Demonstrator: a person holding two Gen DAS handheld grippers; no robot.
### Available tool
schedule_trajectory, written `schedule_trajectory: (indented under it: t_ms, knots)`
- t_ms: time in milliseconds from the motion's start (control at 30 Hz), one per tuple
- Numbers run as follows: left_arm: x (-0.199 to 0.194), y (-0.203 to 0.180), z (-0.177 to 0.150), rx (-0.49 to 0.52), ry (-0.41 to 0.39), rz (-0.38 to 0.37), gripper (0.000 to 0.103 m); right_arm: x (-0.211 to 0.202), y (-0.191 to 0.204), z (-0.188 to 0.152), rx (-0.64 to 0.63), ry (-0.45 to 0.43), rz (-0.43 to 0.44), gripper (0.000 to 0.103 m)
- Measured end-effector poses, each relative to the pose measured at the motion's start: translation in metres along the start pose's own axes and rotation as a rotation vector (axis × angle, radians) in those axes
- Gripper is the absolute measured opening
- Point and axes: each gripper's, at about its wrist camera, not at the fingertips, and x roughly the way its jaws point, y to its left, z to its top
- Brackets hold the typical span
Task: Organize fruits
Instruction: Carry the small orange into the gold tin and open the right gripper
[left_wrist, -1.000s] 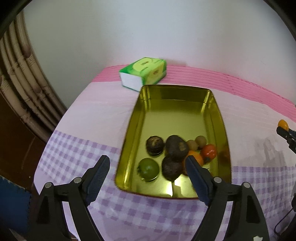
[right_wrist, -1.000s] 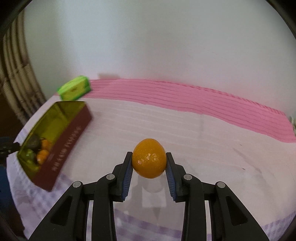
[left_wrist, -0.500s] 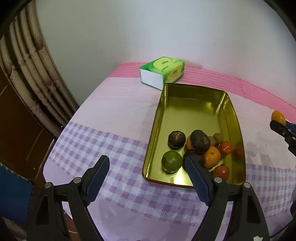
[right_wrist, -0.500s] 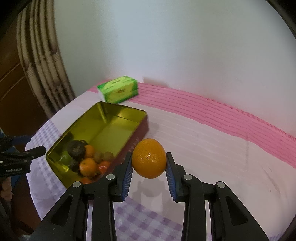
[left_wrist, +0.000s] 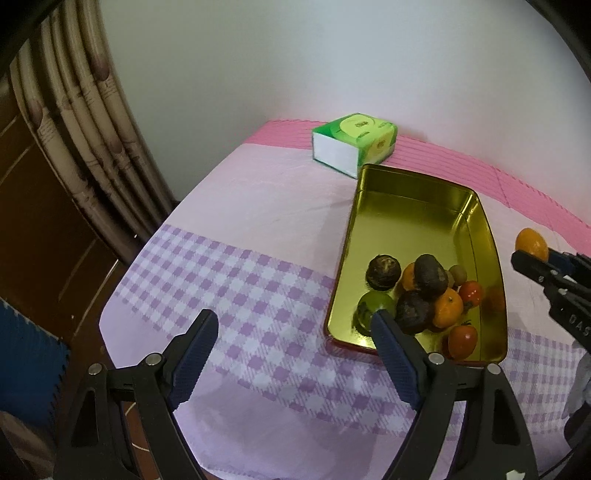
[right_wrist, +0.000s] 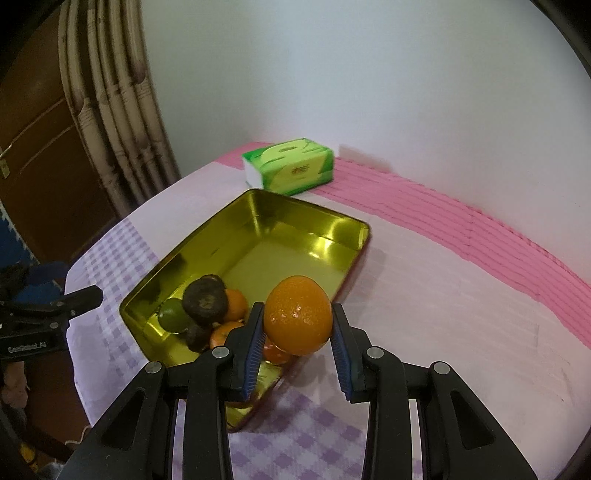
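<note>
— Over the near end of the gold tin (right_wrist: 177, 254), what has the right gripper (right_wrist: 297, 325) got?

— An orange (right_wrist: 297, 320), pinched between both blue pads and held clear of the tin, above its near right corner. From the left wrist view the same orange (left_wrist: 531, 243) shows at the far right, off the tin's right rim.

— And the left gripper (left_wrist: 291, 332)?

— Its jaws stand wide apart and have just been opening further, with nothing between them. It hangs over the purple-checked cloth (left_wrist: 236, 295) on the bench, just left of the tin's (left_wrist: 417, 221) near corner.

— Where are the other fruits?

— All heaped at the near end of the tin: a green lime (left_wrist: 371, 308), three dark brown wrinkled fruits, one of them (left_wrist: 383, 271) set apart at the left, two tangerines, the front one (left_wrist: 448, 313) touching the dark ones, two red tomatoes, one (left_wrist: 461, 340) nearest the rim, and a small brown fruit (left_wrist: 459, 272) behind. The tin's far half is bare.

— Anything else on the bench?

— A green tissue pack (right_wrist: 290, 170) just beyond the tin's far end, on the pink stripe by the wall.
</note>
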Motion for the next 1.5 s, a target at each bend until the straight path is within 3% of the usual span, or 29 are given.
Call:
schedule_trajectory:
  t_ms: [500, 1233, 1267, 1367, 1500]
  knots:
    - [-0.001, 0.033, -0.006, -0.116, 0.023, 0.033, 0.088, 0.041, 0.028, 0.003, -0.038, 0.074, 0.017, 0.035]
    - [0.002, 0.032, -0.012, -0.115, 0.043, 0.046, 0.094, 0.067, 0.039, -0.003, -0.017, 0.125, -0.023, 0.037]
    - [0.003, 0.031, -0.012, -0.115, 0.042, 0.045, 0.094, 0.067, 0.039, -0.003, -0.015, 0.125, -0.024, 0.04]
    - [0.002, 0.03, -0.012, -0.113, 0.04, 0.041, 0.094, 0.066, 0.041, -0.004, -0.018, 0.126, -0.022, 0.06]
    - [0.001, 0.026, -0.012, -0.101, 0.035, 0.04, 0.094, 0.064, 0.044, -0.004, -0.026, 0.117, -0.028, 0.066]
